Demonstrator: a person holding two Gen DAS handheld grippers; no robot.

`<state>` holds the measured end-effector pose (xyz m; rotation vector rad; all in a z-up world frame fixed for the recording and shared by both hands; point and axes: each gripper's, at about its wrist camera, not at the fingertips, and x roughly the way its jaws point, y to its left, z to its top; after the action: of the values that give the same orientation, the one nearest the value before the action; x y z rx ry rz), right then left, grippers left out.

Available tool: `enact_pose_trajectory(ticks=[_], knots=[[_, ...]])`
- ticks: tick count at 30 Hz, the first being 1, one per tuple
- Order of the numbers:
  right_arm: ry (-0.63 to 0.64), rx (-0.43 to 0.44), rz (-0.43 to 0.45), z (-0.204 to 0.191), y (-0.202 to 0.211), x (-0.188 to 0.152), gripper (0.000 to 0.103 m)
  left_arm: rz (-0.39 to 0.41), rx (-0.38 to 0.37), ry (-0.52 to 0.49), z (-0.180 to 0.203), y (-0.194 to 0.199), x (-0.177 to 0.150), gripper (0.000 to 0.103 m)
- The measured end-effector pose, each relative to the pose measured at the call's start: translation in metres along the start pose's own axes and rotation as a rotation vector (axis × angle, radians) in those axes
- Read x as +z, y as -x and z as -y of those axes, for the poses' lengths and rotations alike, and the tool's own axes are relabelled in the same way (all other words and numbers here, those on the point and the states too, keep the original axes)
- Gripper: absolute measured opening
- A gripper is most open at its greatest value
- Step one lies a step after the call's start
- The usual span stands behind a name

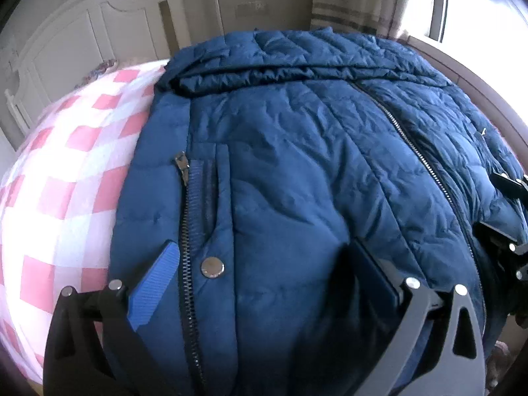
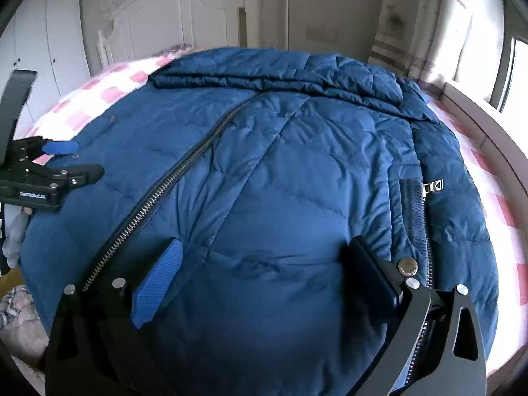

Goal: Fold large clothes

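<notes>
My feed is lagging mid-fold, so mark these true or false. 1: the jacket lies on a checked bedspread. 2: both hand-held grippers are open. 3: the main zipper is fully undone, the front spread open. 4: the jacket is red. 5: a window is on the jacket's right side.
1. True: the blue quilted puffer jacket lies on the pink-and-white checked bedspread.
2. True: the left hand-held gripper and right hand-held gripper both have jaws spread over the fabric.
3. False: the metal main zipper runs closed along the front.
4. False: it is dark blue.
5. True: the bright window is there.
</notes>
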<state>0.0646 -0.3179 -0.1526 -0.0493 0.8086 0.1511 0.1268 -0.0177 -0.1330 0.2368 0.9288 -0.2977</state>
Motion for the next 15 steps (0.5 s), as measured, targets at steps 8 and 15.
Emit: enact_pose_trajectory(ticks=[8, 15], knots=[[0.002, -0.017, -0.058, 0.005, 0.004, 0.009, 0.097, -0.006, -0.002, 0.008, -0.003, -0.006, 0.003, 0.101], [-0.18, -0.149, -0.065, 0.079, 0.014, -0.011, 0.099, -0.008, -0.004, 0.011, -0.002, -0.006, 0.002, 0.101]])
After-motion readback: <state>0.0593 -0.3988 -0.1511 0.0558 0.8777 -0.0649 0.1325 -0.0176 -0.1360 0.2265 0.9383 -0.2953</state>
